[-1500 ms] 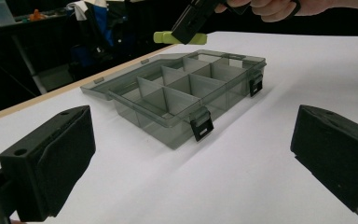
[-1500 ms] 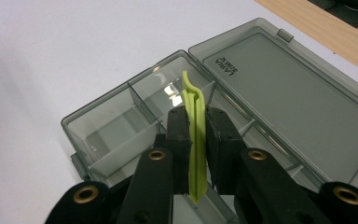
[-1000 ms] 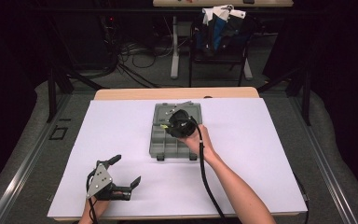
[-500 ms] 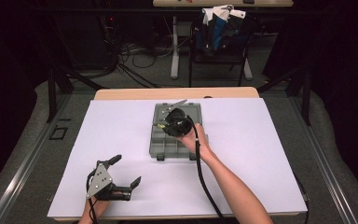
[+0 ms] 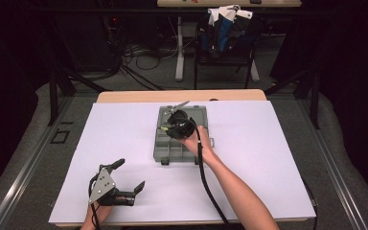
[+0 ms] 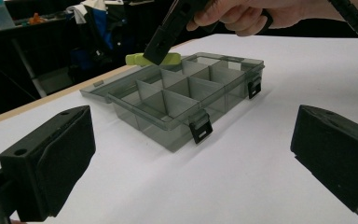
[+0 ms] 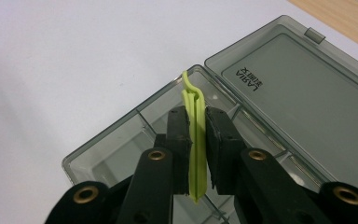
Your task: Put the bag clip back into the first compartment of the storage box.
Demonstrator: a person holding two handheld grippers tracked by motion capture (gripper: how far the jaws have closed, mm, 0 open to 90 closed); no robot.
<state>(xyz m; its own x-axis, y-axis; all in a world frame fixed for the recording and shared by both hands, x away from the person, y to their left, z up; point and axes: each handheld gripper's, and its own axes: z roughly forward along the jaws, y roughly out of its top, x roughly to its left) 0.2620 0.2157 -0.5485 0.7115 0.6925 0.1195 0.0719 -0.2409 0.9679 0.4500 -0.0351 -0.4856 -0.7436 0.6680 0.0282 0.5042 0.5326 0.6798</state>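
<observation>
Near edge of the surface, left corner: left gripper resting low, jaws spread wide, nothing between them, pointed toward the box. Well apart from the work; idle for now.

Mid-surface, slightly toward the far edge: grey compartment box, translucent, lid swung fully open and lying flat on the far side. Dividers visible in the left gripper view; compartments look bare from that angle, though far cells partly hidden. Two black latches on the near wall.

Above the box: right gripper, held by the right hand, jaws clamped on a lime-green clip. Clip slim and long, long axis running straight out along the jaws, curled tip projecting past the pads toward a corner compartment by the lid hinge. In the left gripper view the clip pokes out sideways from the black jaws, hovering just over the far row of cells, not yet touching wall or floor as far as can be told.

Key relation: clip directly over the box's far corner cell, long axis roughly along that cell's length, gripper tilted nose-down. Judged next: short descent, then release. Risk: tip catching the divider or the hinge-side rim if the tilt stays steep. Right hand plainly the working one; left much too far to help.
</observation>
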